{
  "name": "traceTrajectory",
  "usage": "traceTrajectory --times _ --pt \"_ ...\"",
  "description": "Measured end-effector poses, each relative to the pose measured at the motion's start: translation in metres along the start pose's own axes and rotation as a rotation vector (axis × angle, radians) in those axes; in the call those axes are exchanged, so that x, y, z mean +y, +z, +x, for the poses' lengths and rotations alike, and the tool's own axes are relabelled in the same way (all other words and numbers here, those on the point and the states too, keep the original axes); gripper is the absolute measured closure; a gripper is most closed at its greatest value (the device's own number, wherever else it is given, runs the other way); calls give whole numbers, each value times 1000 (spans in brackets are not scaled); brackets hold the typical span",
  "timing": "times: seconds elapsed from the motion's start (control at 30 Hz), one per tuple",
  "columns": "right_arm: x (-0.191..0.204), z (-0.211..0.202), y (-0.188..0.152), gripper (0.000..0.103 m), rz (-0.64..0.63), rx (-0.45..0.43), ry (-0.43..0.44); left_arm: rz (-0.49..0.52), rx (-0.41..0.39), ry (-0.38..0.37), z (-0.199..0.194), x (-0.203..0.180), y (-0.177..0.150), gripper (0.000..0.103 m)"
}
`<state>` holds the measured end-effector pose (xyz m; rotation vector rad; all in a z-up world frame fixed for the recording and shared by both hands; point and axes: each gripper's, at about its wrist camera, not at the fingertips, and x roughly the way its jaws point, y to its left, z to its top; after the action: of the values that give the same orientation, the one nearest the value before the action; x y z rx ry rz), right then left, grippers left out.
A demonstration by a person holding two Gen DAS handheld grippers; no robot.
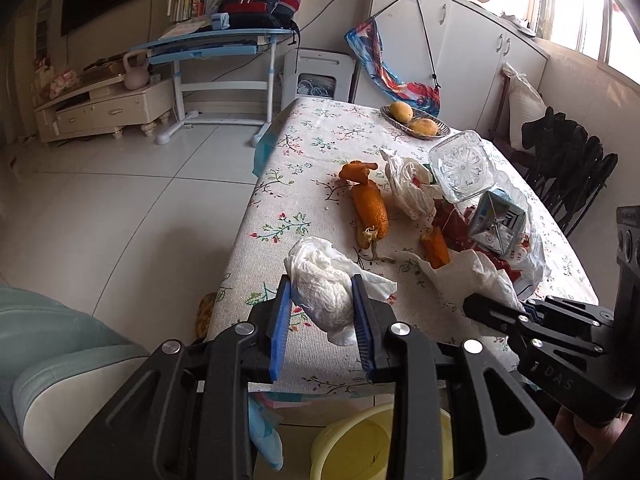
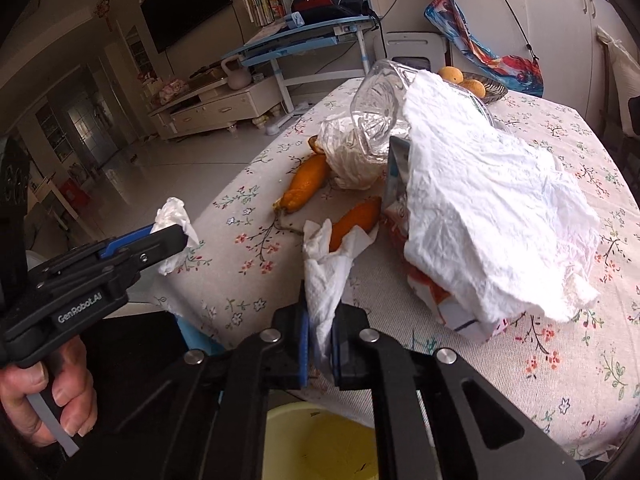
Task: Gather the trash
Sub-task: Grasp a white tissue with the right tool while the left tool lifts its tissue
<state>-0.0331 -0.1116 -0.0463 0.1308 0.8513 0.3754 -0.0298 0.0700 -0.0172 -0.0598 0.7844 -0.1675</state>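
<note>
1. Trash lies in a heap on the table [image 1: 304, 184], which wears a floral cloth.
2. The left gripper [image 1: 322, 312] is clamped on a crumpled tissue [image 1: 324, 280], which bulges between its blue pads and sits above the table's near edge.
3. In the right wrist view the same gripper [image 2: 176, 236] shows from the side at left, with a hand [image 2: 48, 404] wrapped round its handle and the tissue poking out past its tips.
4. The right gripper [image 2: 322, 344] is pinched on the lower end of a paper towel [image 2: 328, 276]; the towel rises from the jaws and wraps an orange peel [image 2: 354, 220] lying on the cloth.
5. No earlier view is given, so only the closed grip on the towel can be told.
6. A larger peel [image 1: 370, 208] lies further in, with a smaller piece [image 1: 356, 170] just beyond it.
7. Right of these sit a plastic bag [image 1: 412, 188], a clear container [image 1: 460, 168] tipped on its side, a carton [image 1: 496, 220] and red wrappers [image 1: 452, 220], all touching in one pile.
8. A big white sheet [image 2: 492, 208] drapes over that pile in the right wrist view.
9. A dish [image 1: 436, 130] with two fruits stands at the far end, well apart from the heap.
10. A yellow bin [image 1: 352, 448] sits on the floor under the near edge, below both grippers.
</note>
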Motion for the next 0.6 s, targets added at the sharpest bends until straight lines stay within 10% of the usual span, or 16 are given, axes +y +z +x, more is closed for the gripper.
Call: traceTrajectory --times 0.6 --pt "27 -44 -17 94 -118 14 51 53 -17 -28 -32 -14 -31 75"
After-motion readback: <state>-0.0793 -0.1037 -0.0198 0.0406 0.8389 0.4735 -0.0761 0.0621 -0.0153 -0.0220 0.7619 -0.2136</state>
